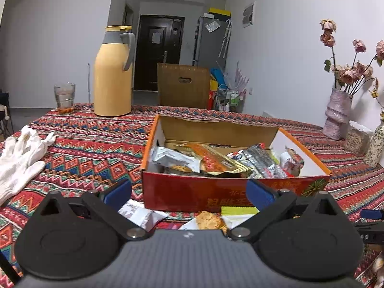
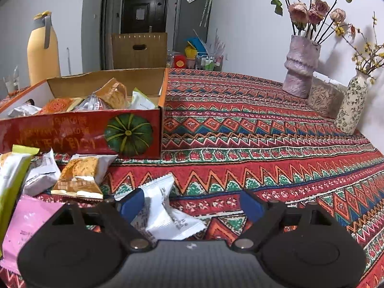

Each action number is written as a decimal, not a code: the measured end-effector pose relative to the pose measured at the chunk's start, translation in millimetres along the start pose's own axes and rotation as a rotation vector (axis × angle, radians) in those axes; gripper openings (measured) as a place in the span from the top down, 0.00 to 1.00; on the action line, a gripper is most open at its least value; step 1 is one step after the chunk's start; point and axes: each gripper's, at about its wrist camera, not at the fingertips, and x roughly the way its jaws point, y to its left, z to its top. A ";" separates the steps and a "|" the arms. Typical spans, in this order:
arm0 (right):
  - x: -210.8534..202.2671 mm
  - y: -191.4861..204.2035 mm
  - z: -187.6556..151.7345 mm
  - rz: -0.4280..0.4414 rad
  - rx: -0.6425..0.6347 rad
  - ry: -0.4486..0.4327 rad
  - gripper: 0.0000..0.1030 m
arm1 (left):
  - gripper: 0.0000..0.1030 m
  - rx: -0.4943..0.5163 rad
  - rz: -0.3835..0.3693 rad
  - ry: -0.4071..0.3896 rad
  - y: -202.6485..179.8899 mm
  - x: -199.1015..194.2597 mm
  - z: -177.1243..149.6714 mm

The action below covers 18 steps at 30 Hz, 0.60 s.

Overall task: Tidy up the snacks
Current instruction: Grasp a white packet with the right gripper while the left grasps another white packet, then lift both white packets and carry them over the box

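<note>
An open red cardboard box (image 1: 187,192) (image 2: 79,132) holds several snack packets. More packets lie on the patterned cloth in front of it: a white one (image 1: 139,213), a biscuit pack (image 1: 208,219) (image 2: 80,170) and a yellow-green one (image 1: 237,210) (image 2: 10,175). My left gripper (image 1: 189,194) is open just before the box's front wall, nothing between its blue pads. My right gripper (image 2: 192,206) is open low over a white packet (image 2: 165,213), which lies by its left pad (image 2: 133,204) without being pinched. A pink packet (image 2: 26,225) lies at the lower left.
A yellow thermos jug (image 1: 112,76) and a glass (image 1: 64,98) stand at the table's far left, white gloves (image 1: 19,158) lie on the left. Vases of dried flowers (image 2: 300,64) (image 2: 351,105) and a jar (image 2: 324,98) line the right wall. Patterned cloth (image 2: 276,144) stretches right of the box.
</note>
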 end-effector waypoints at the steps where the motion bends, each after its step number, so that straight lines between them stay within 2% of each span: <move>1: 0.8 -2.7 0.4 0.017 0.005 0.000 0.16 | 0.00 -0.001 0.008 0.004 1.3 -0.1 0.5; 7: 2.4 -3.4 -2.2 0.144 0.016 -0.003 0.16 | 0.00 0.007 0.042 0.033 17.6 0.5 0.9; 9: 2.5 1.3 -6.2 0.170 -0.004 0.008 0.19 | 0.00 0.024 0.063 0.051 24.9 4.0 -0.9; 10: 3.0 4.5 -8.2 0.177 -0.019 0.019 0.23 | 0.00 0.031 0.075 0.063 29.1 5.9 -2.3; 12: -0.8 10.1 -12.7 0.184 -0.054 0.001 0.37 | 0.00 0.045 0.101 0.100 37.4 13.2 -4.5; 13: -3.5 11.0 -13.3 0.204 -0.060 -0.005 0.48 | 0.00 0.053 0.108 0.118 41.1 16.9 -5.7; 15: -7.0 14.1 -14.2 0.208 -0.079 -0.012 0.51 | 0.00 0.075 0.115 0.145 47.1 23.1 -7.8; 16: -9.5 16.1 -15.6 0.204 -0.094 -0.024 0.57 | 0.00 0.088 0.120 0.157 48.4 26.5 -8.5; 18: -14.8 16.4 -16.6 0.200 -0.091 -0.050 0.59 | 0.00 0.115 0.128 0.192 51.4 35.0 -10.3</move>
